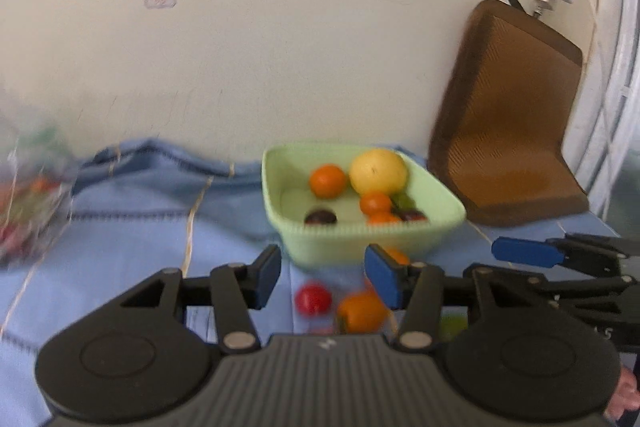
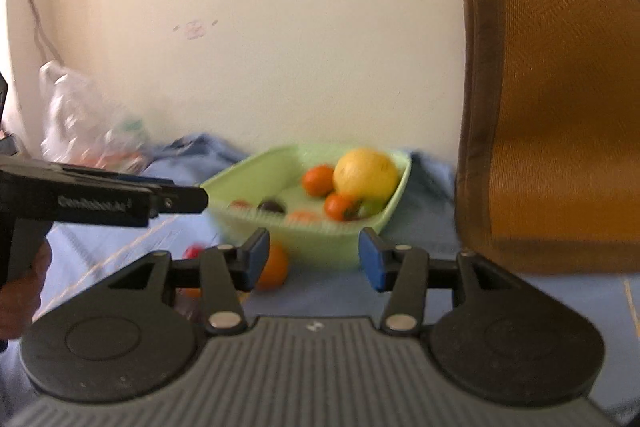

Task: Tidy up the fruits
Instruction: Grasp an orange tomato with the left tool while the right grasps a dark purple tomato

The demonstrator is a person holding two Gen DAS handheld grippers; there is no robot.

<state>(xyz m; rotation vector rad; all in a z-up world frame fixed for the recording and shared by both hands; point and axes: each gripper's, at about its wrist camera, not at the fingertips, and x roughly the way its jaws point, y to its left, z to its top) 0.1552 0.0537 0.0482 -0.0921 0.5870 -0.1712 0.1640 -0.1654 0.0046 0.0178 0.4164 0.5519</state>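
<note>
A pale green basket (image 1: 448,205) (image 2: 394,179) stands on the blue cloth by the wall. It holds a big yellow fruit (image 1: 378,171) (image 2: 366,173), several oranges (image 1: 327,180) and a dark plum (image 1: 320,217). Loose on the cloth in front of it lie a small red fruit (image 1: 313,299), an orange (image 1: 360,311) (image 2: 274,267) and a green fruit (image 1: 452,325). My left gripper (image 1: 322,277) is open and empty above the loose fruit. My right gripper (image 2: 313,259) is open and empty, facing the basket.
A brown mesh seat cushion (image 1: 516,115) (image 2: 560,107) leans on the wall at the right. A clear plastic bag with produce (image 1: 28,199) (image 2: 88,131) lies at the left. The blue cloth (image 1: 132,227) covers the table. The right gripper shows in the left view (image 1: 560,255).
</note>
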